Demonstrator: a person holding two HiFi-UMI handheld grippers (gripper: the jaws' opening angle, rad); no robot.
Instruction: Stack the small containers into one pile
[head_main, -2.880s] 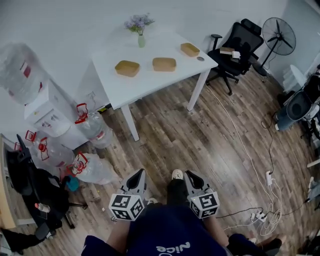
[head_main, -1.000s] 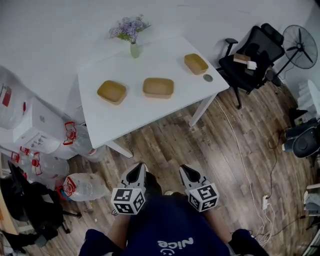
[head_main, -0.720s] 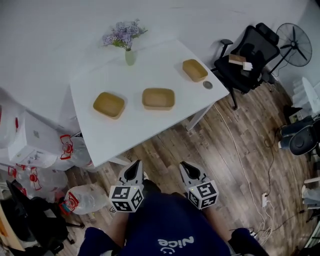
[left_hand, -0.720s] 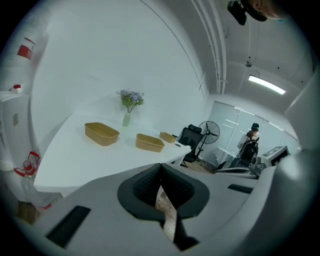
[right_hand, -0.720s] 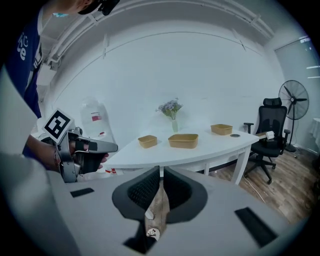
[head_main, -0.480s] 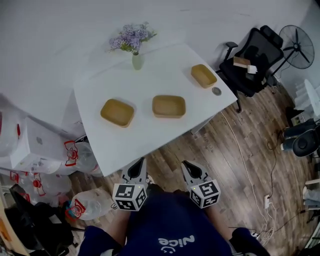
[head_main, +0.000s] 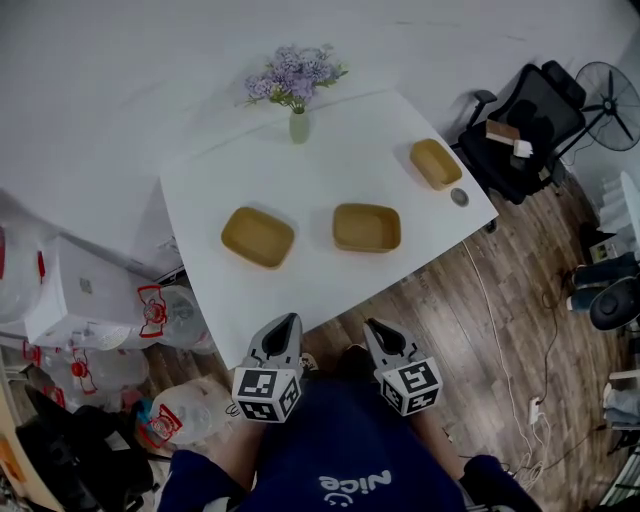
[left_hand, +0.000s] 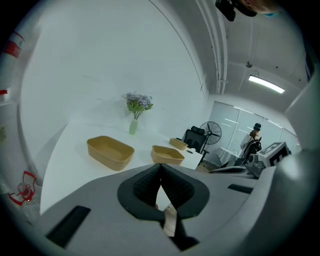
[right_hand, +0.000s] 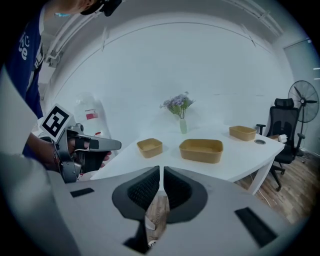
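Three tan open containers sit apart on a white table (head_main: 300, 290): a left one (head_main: 258, 236), a middle one (head_main: 366, 227) and a small far-right one (head_main: 436, 163). My left gripper (head_main: 285, 323) and right gripper (head_main: 376, 329) hover side by side just short of the table's near edge, both shut with nothing between the jaws. From the left gripper view the left container (left_hand: 110, 152) and middle container (left_hand: 167, 155) lie ahead. The right gripper view shows the left container (right_hand: 149, 147), the middle container (right_hand: 201, 150) and the far-right container (right_hand: 242, 132).
A vase of purple flowers (head_main: 297, 85) stands at the table's back. A small round disc (head_main: 459, 197) lies near the right corner. Water bottles (head_main: 160, 310) and a box crowd the floor at left. A black office chair (head_main: 520, 125) and a fan (head_main: 612, 92) stand at right.
The table and containers have drawn closer and lower in the head view as the person walked up to it. Both grippers stay shut, side by side.
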